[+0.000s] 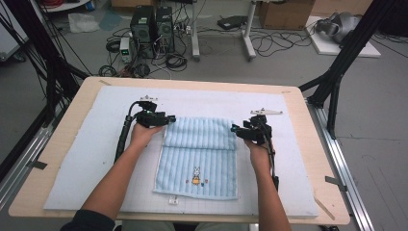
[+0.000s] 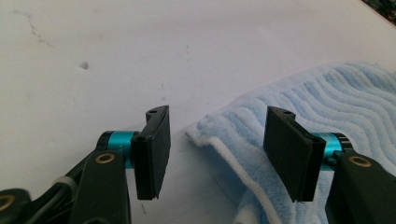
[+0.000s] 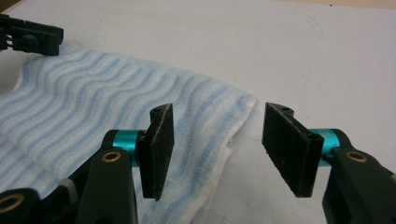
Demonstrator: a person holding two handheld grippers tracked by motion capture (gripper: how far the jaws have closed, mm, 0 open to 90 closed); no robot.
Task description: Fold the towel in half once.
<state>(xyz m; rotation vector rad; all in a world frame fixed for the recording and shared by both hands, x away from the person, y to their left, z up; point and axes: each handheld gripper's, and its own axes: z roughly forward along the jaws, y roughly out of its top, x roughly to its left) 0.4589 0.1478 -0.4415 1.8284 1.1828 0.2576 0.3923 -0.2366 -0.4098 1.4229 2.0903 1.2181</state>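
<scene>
One light blue towel [image 1: 199, 156] lies flat on the white mat [image 1: 86, 159] that covers the wooden surface [image 1: 62, 139], about midway between its side edges and toward the person's side. It is ribbed terry with wavy stripes, edged in white, with a small rabbit picture [image 1: 196, 175] stitched near its near hem and a white tag [image 1: 173, 199] sticking out below that hem. Its far part is folded back toward the person, so a doubled band lies across the top; the fold line runs left to right. As it lies, the towel's longer side runs from the far fold down to the near hem, and the rabbit stands upright as the person sees it.

At the band's left end sits the left gripper [image 2: 215, 154], its jaws standing apart with the towel's corner lying loose between them, the pads clear of the cloth. At the right end the right gripper [image 3: 217, 149] is likewise parted, one jaw over the cloth, the other over bare mat, gripping nothing.
</scene>
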